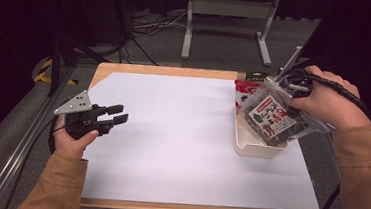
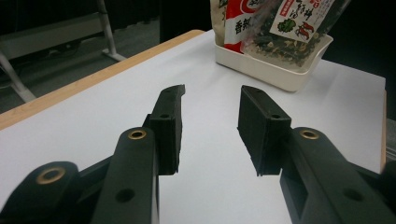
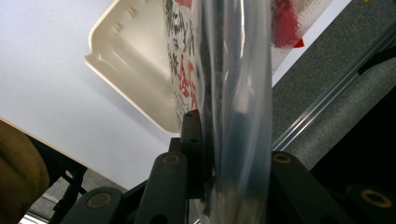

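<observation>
My right gripper (image 1: 293, 105) is shut on a clear snack bag (image 1: 272, 116) with a red and white label and dark contents. The bag hangs tilted over a white tray (image 1: 257, 149) at the table's right side. In the right gripper view the bag (image 3: 238, 93) is pressed between the jaws of that gripper (image 3: 229, 126), above the tray (image 3: 135, 70). A second, red bag (image 1: 244, 91) stands in the tray's far end. My left gripper (image 1: 120, 114) hovers at the table's left edge, open with nothing in it. Its own view shows its spread jaws (image 2: 212, 93) pointing toward the tray (image 2: 275, 74) and the bags (image 2: 289, 28).
A white sheet (image 1: 181, 134) covers most of the wooden table (image 1: 166, 71). Beyond the far edge are a grey floor with cables and a metal frame (image 1: 227, 22). An aluminium rail (image 1: 25, 137) runs along the left side.
</observation>
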### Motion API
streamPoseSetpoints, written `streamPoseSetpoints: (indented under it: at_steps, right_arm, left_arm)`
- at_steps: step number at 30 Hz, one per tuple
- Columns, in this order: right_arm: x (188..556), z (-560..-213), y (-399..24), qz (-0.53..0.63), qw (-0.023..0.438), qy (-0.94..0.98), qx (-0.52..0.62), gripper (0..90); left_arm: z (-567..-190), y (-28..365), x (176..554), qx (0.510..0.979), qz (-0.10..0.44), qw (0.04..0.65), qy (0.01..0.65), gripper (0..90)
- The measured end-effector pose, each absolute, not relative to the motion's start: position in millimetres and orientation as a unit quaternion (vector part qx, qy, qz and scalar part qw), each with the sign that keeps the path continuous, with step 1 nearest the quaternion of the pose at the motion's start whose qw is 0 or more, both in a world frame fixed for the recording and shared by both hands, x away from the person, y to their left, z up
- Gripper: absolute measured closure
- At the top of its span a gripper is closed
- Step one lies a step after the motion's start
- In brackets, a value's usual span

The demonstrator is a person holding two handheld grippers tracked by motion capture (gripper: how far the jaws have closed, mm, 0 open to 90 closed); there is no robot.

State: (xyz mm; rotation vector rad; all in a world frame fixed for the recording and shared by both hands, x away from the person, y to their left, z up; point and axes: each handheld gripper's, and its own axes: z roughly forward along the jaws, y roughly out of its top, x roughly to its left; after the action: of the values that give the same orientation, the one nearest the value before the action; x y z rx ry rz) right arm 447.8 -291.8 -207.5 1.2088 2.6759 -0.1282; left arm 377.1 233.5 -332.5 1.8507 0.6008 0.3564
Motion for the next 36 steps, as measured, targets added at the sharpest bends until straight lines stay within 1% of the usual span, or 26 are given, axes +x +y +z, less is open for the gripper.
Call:
streamPoseSetpoints:
  at_steps: [8,12,16,24,28,32,36]
  right_arm:
    - [454,-213,-282,-0.045,0.099,0.910,0.401,76.9]
    - [459,-225,-279,-0.034,0.088,0.909,0.406,76.9]
    - [461,-225,-284,-0.010,0.090,0.910,0.405,76.8]
    - [460,-229,-279,0.031,0.075,0.915,0.395,76.6]
    - [460,-230,-284,0.062,0.061,0.913,0.399,75.7]
    - [458,-230,-293,0.082,0.066,0.910,0.401,73.0]
    - [450,-228,-300,0.114,0.086,0.907,0.395,63.9]
  left_arm:
    - [-333,234,378,0.782,0.152,0.549,0.252,60.4]
    - [-333,233,378,0.782,0.150,0.549,0.254,60.4]
    - [-334,233,379,0.784,0.150,0.547,0.253,60.4]
    - [-335,229,379,0.786,0.148,0.546,0.251,60.4]
    - [-336,230,380,0.785,0.145,0.547,0.252,60.3]
    - [-335,230,381,0.784,0.148,0.548,0.252,60.0]
    - [-335,231,381,0.784,0.148,0.548,0.253,58.6]
